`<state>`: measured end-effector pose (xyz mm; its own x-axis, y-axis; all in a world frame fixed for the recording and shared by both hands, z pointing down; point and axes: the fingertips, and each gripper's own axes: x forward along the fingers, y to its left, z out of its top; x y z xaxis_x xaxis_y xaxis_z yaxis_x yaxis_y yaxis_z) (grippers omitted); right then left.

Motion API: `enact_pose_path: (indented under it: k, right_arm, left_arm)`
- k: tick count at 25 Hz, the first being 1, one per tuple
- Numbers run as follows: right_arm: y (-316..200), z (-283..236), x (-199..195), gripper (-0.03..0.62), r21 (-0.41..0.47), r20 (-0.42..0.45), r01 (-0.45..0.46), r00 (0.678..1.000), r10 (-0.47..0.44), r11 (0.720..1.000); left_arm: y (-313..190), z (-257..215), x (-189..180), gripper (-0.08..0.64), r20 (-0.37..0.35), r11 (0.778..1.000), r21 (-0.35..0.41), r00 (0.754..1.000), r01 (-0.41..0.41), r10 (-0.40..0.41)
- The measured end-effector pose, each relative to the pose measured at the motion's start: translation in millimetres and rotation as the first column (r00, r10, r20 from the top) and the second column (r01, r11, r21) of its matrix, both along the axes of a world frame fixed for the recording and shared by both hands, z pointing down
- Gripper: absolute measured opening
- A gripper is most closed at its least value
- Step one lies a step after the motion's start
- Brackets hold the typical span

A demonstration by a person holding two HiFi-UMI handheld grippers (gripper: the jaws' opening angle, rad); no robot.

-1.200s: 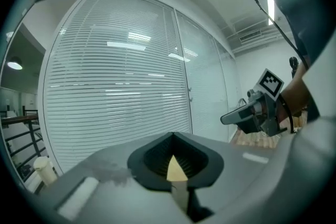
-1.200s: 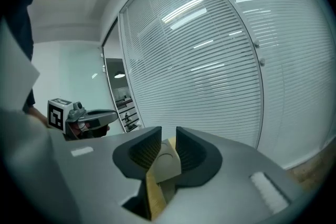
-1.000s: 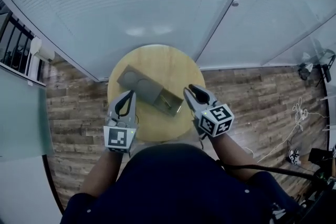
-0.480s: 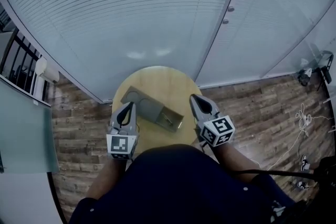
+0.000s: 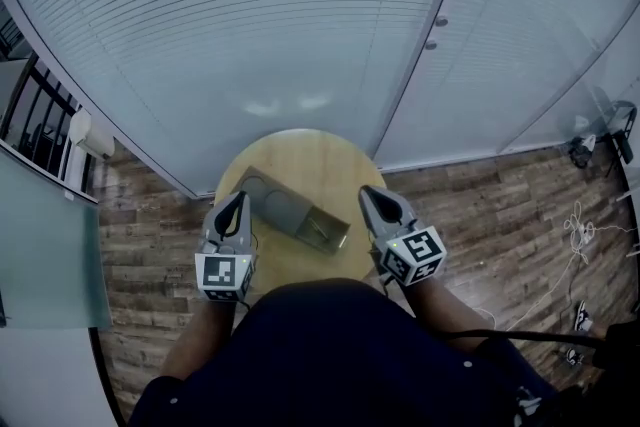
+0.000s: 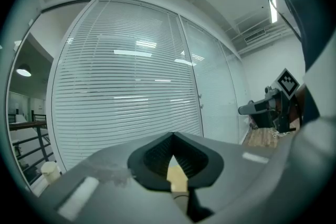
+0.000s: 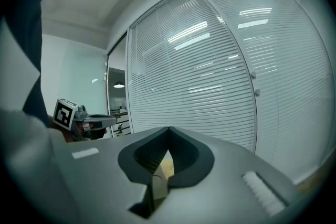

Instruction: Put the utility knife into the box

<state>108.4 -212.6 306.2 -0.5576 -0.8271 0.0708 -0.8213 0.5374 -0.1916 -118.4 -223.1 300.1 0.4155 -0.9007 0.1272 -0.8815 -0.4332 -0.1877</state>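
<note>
A grey flat box (image 5: 283, 206) lies slantwise on the round wooden table (image 5: 310, 158). Its right end is an open tray (image 5: 325, 229) with a small pale object inside, too small to name as the utility knife. My left gripper (image 5: 238, 199) hangs over the table's near left, its tip beside the box's left end. My right gripper (image 5: 368, 193) is at the near right, just right of the tray. Both are shut with nothing between the jaws. The left gripper (image 6: 172, 135) and the right gripper (image 7: 168, 128) point toward the blinds, their jaws meeting at the tip.
A wall of white blinds (image 5: 250, 25) and a glass door (image 5: 520, 35) curve behind the table. Wood-plank floor (image 5: 150, 235) surrounds it, with cables (image 5: 580, 215) at the right. A railing (image 5: 30, 105) and glass panel stand at the left. My dark-clothed body fills the bottom.
The head view has tilted, so the table sits lower and smaller in the frame. Both grippers stay shut by the table's near edge; the left one has edged slightly left.
</note>
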Motion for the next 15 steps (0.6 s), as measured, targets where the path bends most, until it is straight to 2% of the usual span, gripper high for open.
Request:
enact_pose_path:
  k: [6, 15]
  right_arm:
    - [5, 7, 7, 0.008, -0.015, 0.019, -0.023, 1.000, 0.024, 1.000]
    - [21, 15, 15, 0.008, -0.040, 0.024, -0.047, 0.999, 0.048, 0.998]
  left_arm:
    - [6, 8, 6, 0.003, -0.016, 1.000, -0.016, 1.000, -0.020, 0.020]
    - [8, -5, 17, 0.003, -0.031, 0.999, -0.001, 0.999, -0.040, 0.040]
